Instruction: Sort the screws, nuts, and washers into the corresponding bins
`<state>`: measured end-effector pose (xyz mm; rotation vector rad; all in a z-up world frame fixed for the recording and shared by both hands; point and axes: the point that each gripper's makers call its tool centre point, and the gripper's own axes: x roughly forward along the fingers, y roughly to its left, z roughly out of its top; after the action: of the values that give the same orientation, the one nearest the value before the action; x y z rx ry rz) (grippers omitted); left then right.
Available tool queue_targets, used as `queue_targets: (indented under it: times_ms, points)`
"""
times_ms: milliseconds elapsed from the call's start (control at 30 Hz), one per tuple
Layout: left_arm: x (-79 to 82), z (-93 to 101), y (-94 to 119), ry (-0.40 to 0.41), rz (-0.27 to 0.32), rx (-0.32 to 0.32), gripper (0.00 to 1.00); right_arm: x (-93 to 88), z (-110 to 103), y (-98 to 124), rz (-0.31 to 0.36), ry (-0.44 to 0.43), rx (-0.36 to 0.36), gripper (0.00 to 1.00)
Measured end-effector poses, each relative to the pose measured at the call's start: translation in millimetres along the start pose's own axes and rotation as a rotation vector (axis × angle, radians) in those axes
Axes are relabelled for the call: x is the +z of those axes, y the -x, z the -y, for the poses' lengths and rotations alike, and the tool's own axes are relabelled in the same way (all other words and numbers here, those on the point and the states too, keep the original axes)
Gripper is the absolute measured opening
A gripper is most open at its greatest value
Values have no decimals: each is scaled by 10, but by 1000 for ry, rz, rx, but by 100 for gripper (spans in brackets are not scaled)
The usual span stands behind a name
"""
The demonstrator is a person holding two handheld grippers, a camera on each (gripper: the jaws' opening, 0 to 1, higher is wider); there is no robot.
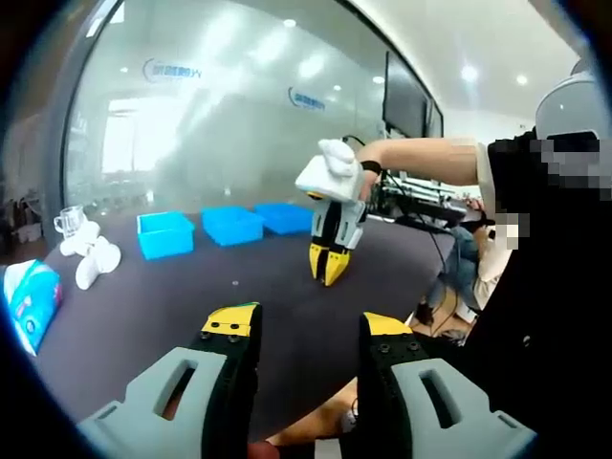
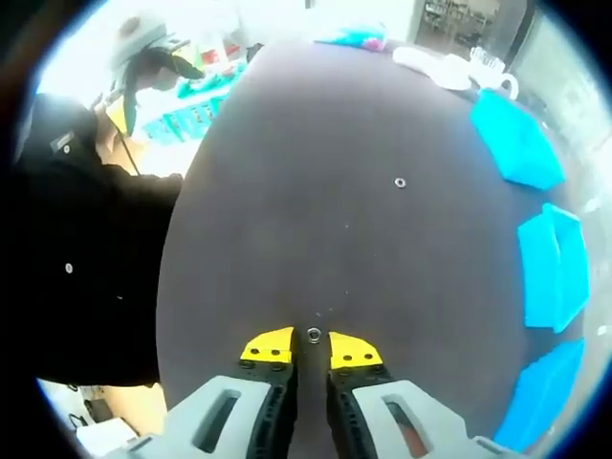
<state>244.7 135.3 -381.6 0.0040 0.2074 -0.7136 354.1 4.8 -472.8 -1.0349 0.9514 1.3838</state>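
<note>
Right gripper view: I had my right gripper (image 2: 313,346) nearly closed around a washer (image 2: 314,335) on the table (image 2: 287,210); left gripper (image 1: 308,330) hung open, empty.

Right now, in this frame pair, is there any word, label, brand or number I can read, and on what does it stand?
None can be read.
Blue logo marks on the frosted glass wall: too blurred to read.
Print on the blue and white packet at the dark table's edge: too small to read.
The three blue plastic bins carry no visible labels.
</note>
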Motion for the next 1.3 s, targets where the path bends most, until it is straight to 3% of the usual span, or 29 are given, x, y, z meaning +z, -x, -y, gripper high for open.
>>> queue_targets:
  times_ms: [100, 400, 567, 767, 867, 1300]
  points:
    - [8, 1, 9, 3, 5, 1, 38, 3, -57, -3, -6, 5, 13, 2]
    - [23, -1, 30, 3, 10, 5, 38, -10, -89, 30, 6, 6, 3, 2]
    - [49, -19, 28, 1, 16, 10, 38, 18, -133, 151, 77, -24, -16, 2]
    - [88, -71, 26, 9, 31, 21, 38, 155, -83, 428, 291, -126, -105, 2]
    - [106, -89, 24, 10, 37, 24, 38, 188, -36, 615, 413, -184, -185, 2]
    - [251, -169, 16, -1, 77, 50, 38, 60, -60, 1230, 860, -420, -551, 2]
